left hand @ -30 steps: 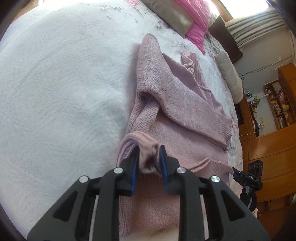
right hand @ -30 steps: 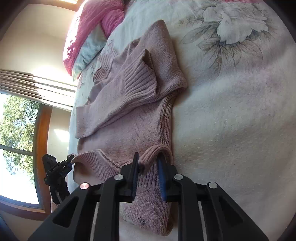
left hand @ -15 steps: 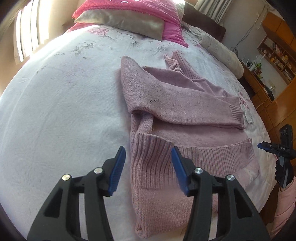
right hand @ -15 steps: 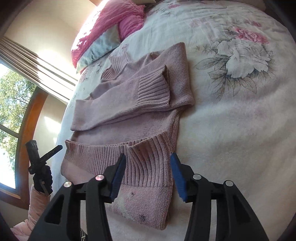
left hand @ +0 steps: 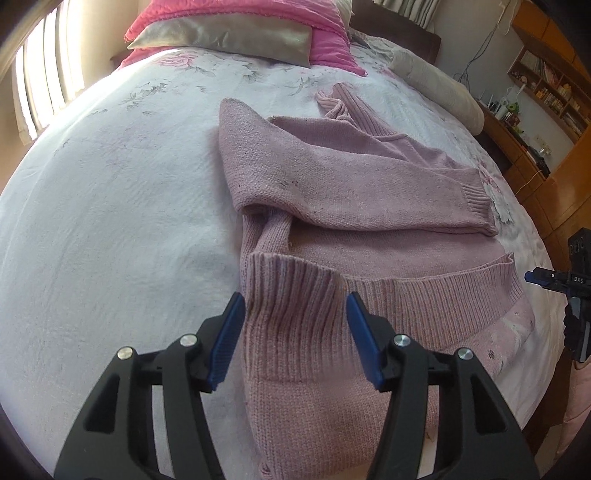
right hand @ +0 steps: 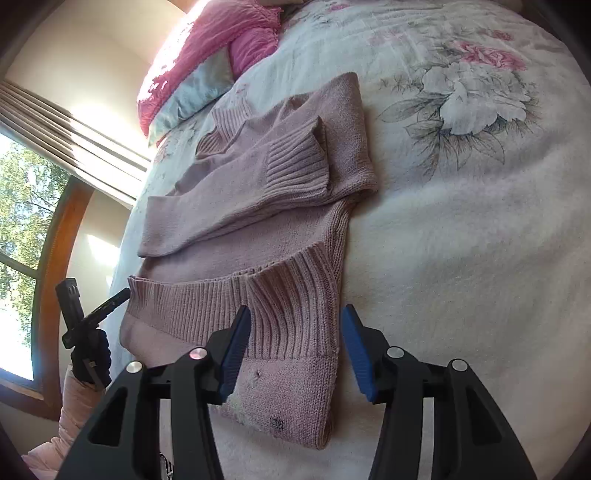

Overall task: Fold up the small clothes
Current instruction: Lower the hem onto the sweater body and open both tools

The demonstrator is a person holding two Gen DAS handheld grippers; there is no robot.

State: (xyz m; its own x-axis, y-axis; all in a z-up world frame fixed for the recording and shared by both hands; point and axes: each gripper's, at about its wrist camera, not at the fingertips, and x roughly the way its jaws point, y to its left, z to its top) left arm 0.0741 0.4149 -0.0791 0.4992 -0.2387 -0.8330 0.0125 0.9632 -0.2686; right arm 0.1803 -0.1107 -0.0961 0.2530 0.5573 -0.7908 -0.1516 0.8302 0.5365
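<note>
A small dusty-pink knit sweater (left hand: 332, 192) lies flat on the white floral bedspread (left hand: 110, 206), sleeves folded across its chest and its ribbed hem (left hand: 291, 295) turned up over the body. My left gripper (left hand: 295, 332) stands open just above the hem's left corner, nothing between its blue pads. The same sweater (right hand: 258, 206) fills the right wrist view, where my right gripper (right hand: 293, 347) is open over the hem's right corner (right hand: 295, 302). Each gripper appears at the edge of the other's view: the right one (left hand: 554, 280) and the left one (right hand: 92, 314).
Pink and grey pillows (left hand: 240, 33) lie at the head of the bed, with a long white bolster (left hand: 439, 85) on its right side. Wooden shelves (left hand: 546, 81) stand beyond that. A window with curtains (right hand: 33, 192) is on the other side. A pink sleeve (right hand: 74, 402) shows low left.
Both grippers were shut on the hem corners one second ago. They have let go, opened wide and drawn back slightly, leaving the hem folded up over the sweater's body.
</note>
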